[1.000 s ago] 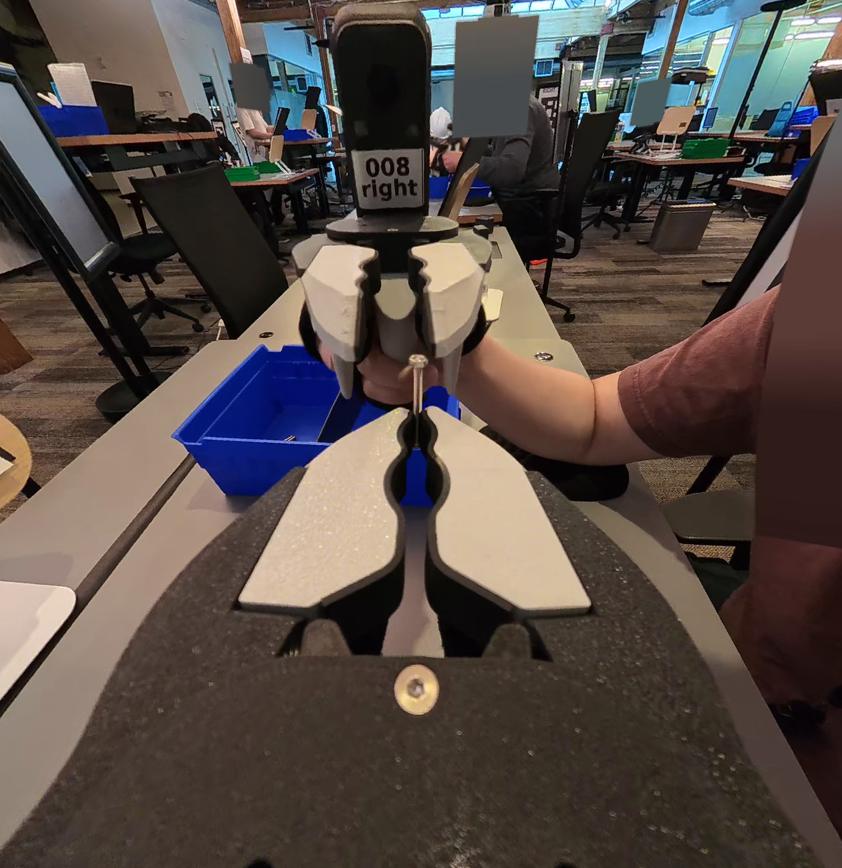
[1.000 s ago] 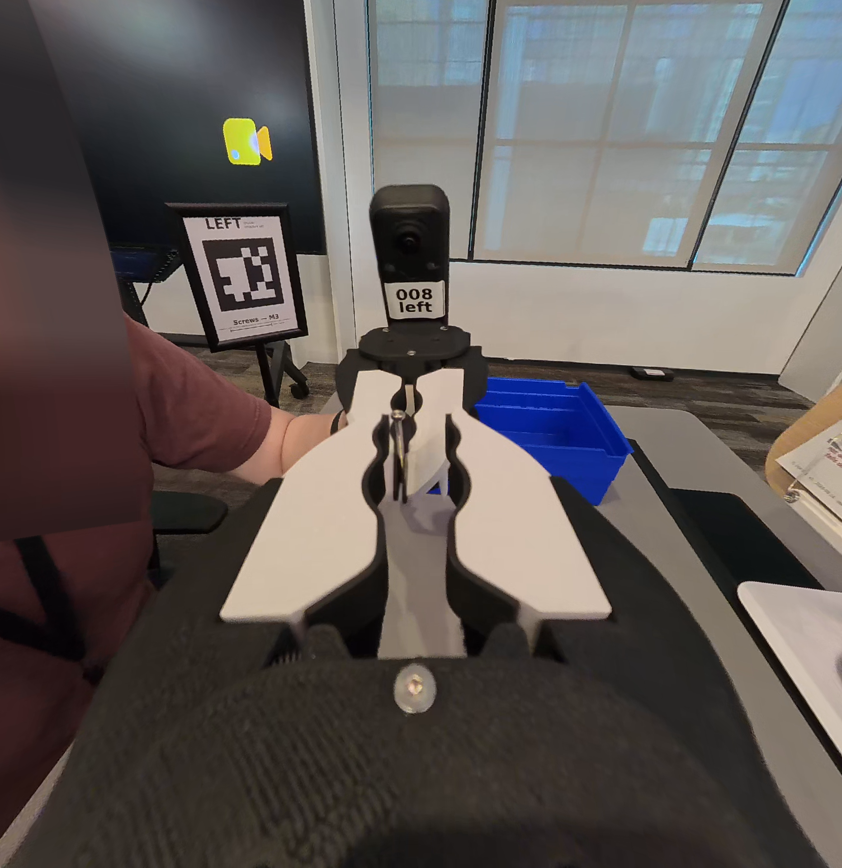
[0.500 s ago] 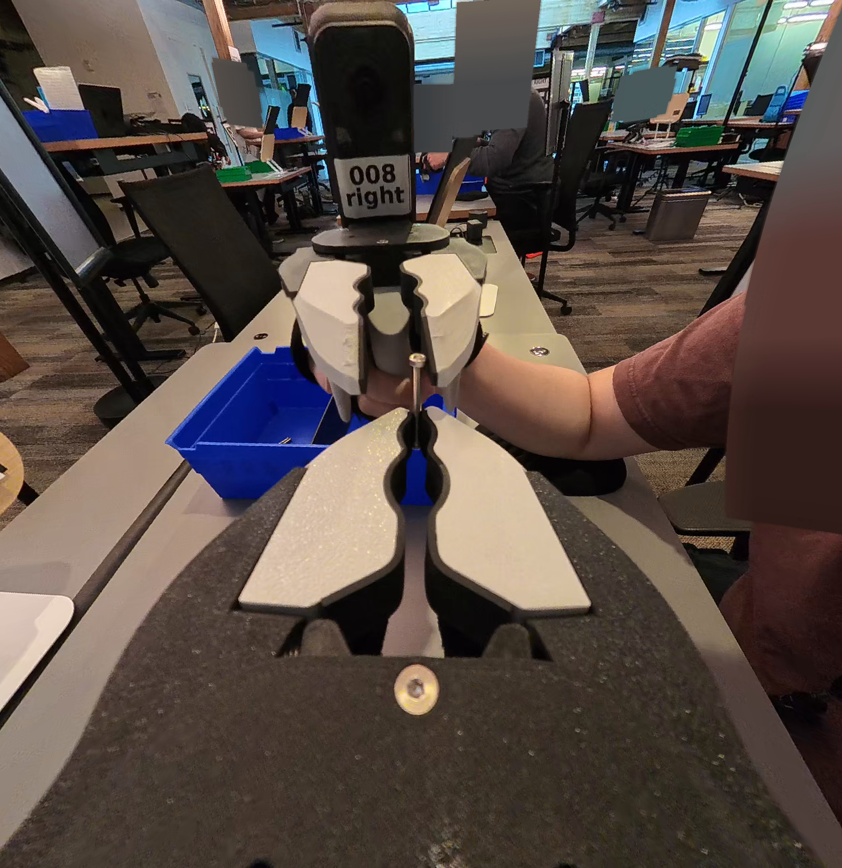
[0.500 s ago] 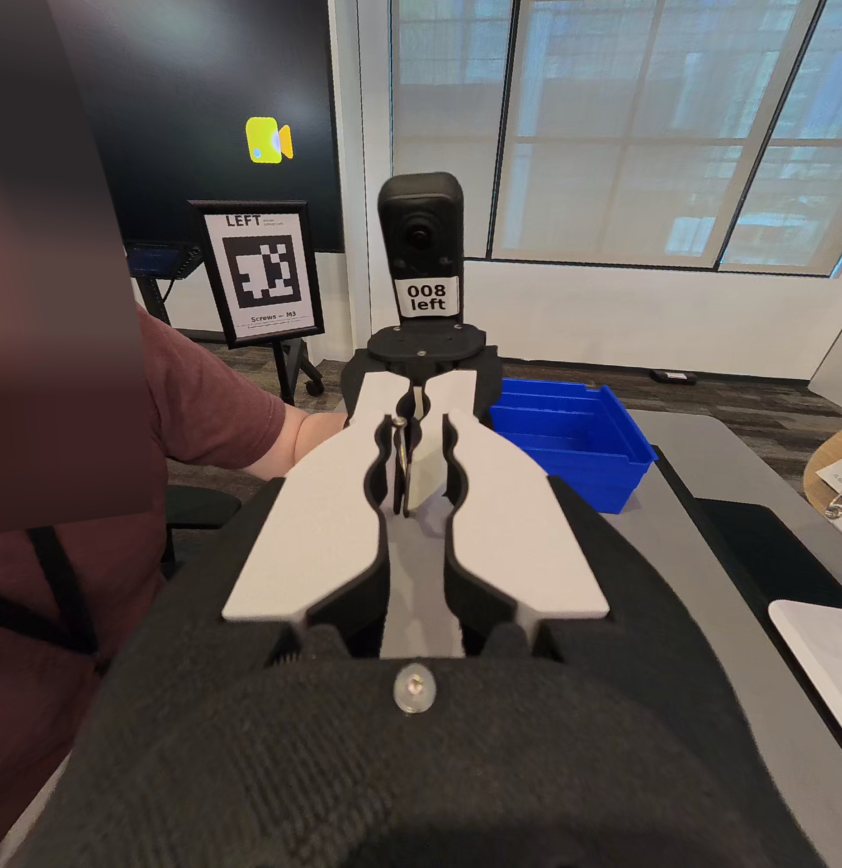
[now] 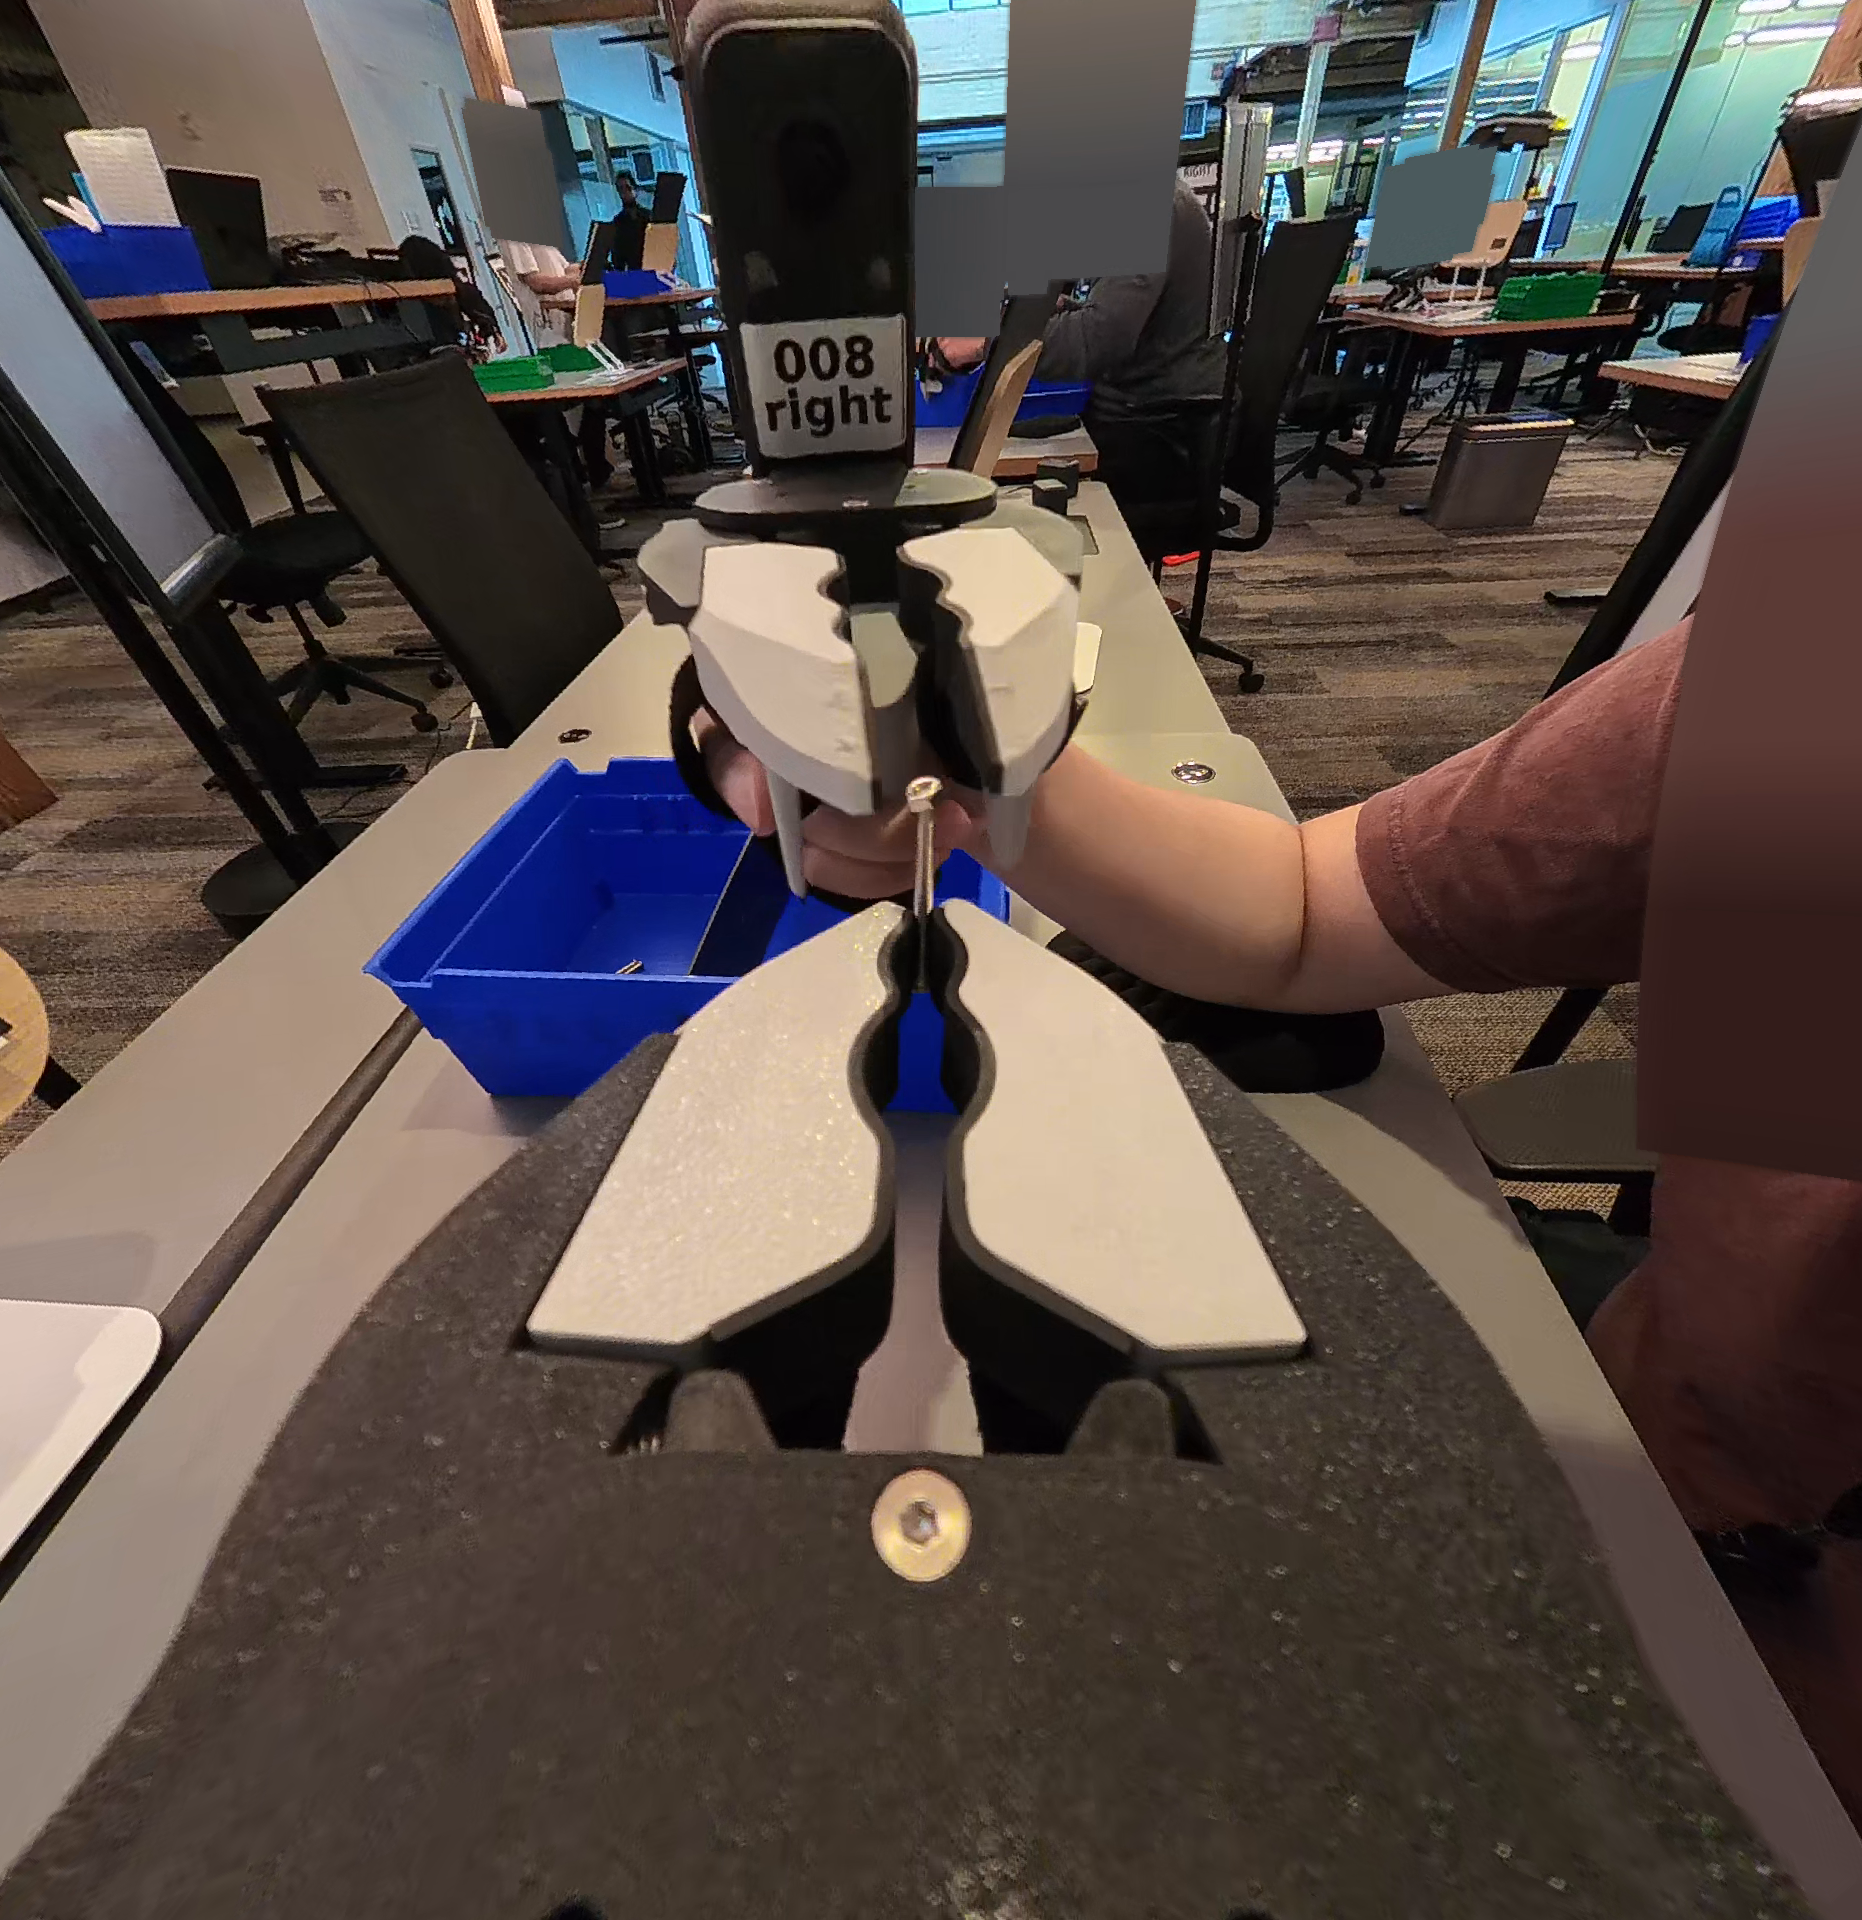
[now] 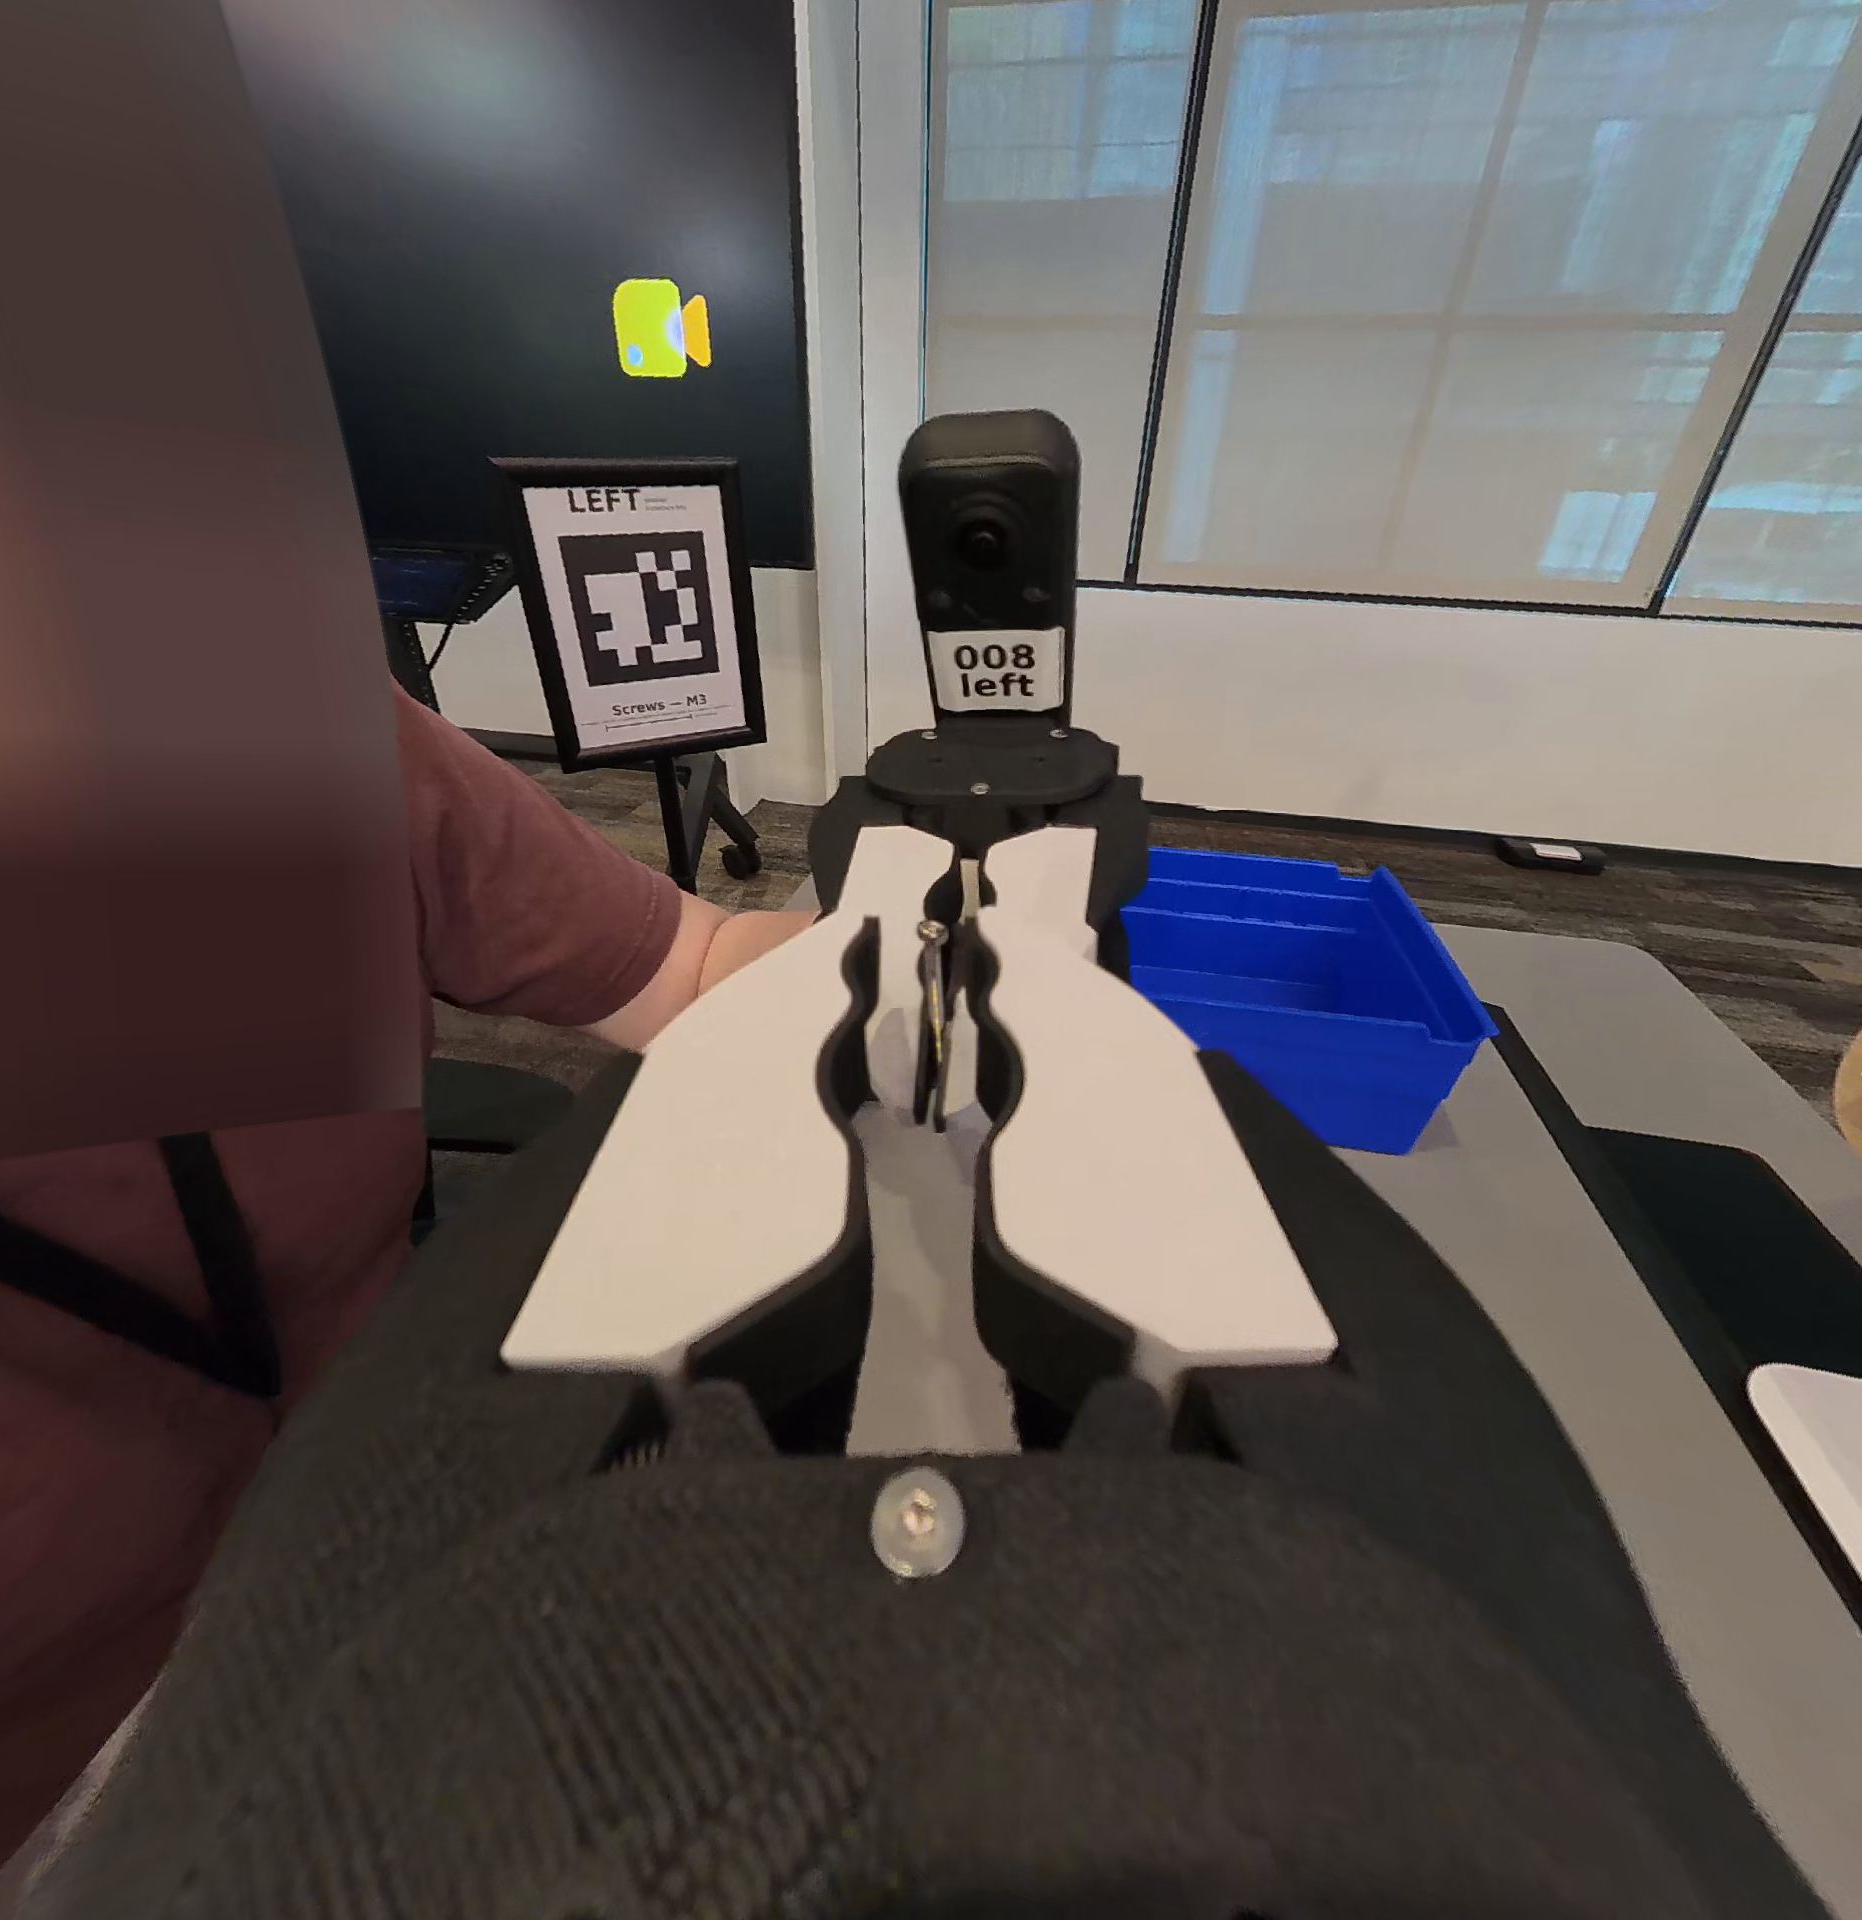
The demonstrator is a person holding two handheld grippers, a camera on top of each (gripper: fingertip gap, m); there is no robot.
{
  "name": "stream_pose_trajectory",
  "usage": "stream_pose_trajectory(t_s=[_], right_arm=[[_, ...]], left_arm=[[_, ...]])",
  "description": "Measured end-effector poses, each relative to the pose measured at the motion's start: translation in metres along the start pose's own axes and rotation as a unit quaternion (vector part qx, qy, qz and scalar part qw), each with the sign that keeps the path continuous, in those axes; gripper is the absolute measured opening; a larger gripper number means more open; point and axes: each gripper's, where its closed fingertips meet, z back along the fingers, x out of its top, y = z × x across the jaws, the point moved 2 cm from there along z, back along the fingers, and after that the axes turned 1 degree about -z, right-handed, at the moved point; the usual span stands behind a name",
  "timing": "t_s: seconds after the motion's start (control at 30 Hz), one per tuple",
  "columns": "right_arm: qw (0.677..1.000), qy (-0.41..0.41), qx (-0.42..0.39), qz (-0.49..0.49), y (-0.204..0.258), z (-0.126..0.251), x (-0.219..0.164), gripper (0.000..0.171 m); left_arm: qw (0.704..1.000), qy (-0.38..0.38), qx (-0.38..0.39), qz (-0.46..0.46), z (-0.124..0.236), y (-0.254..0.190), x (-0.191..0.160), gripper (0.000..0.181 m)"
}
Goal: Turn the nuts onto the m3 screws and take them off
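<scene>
Since a second ago my right gripper [image 5: 891,831] has spread its fingers apart around the upright screw [image 5: 921,847], whose shank my left gripper [image 5: 919,920] keeps clamped at its tips, above the blue bin [image 5: 553,997]; I judge I am repositioning for another turn. Whether a nut sits under the head, I cannot tell. Both tongs face each other, level, nearly touching

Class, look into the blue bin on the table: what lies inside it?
Inside the blue bin a dark divider splits the floor, and one small metal piece lies beside it. The right gripper and left gripper cover the bin's right compartment.
</scene>
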Motion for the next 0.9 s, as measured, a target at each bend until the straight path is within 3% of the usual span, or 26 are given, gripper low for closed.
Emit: stream_pose_trajectory(t_s=[0.9], right_arm=[[1.0,-0.003,0.008,-0.018,-0.0026,-0.0034,-0.0037,0.006]], left_arm=[[1.0,0.007,0.002,-0.001,-0.0007,0.0004,-0.0018,0.001]])
